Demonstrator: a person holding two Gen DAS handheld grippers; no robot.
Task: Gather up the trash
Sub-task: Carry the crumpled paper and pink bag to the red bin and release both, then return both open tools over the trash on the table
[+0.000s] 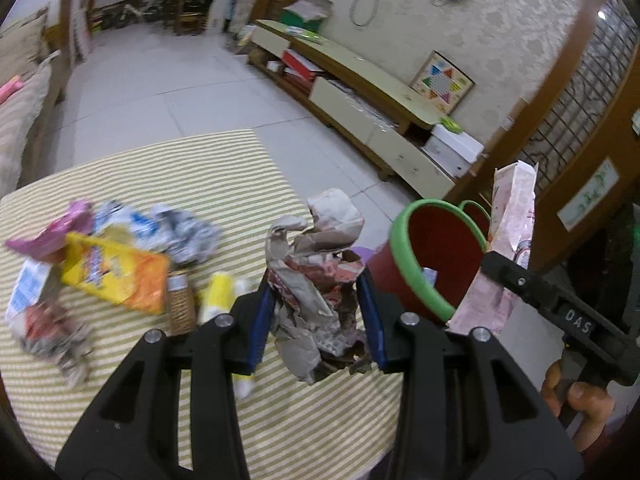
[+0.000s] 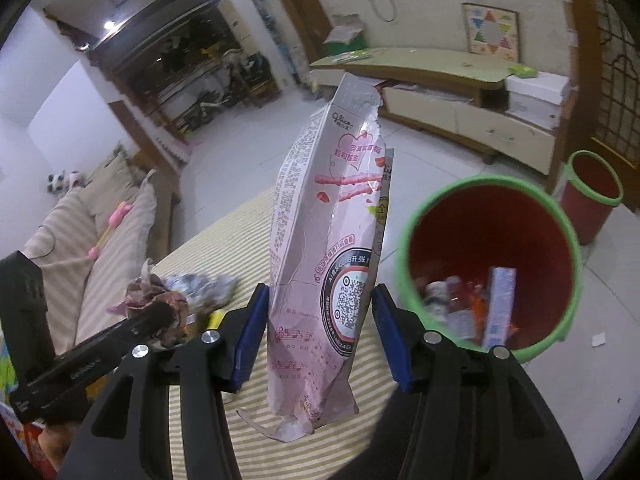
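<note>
The left gripper [image 1: 318, 312] pinches a crumpled brown paper wad [image 1: 320, 276] above the striped tablecloth [image 1: 200, 168]. The right gripper [image 2: 316, 328] clamps a tall, torn pink snack pouch [image 2: 332, 232], upright beside the red, green-rimmed bin [image 2: 560, 216] holding some wrappers.

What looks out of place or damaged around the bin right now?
Nothing spilled. The pink snack box in the right gripper is torn open along its top edge. A white scrap lies on the floor beside the red bin.
</note>
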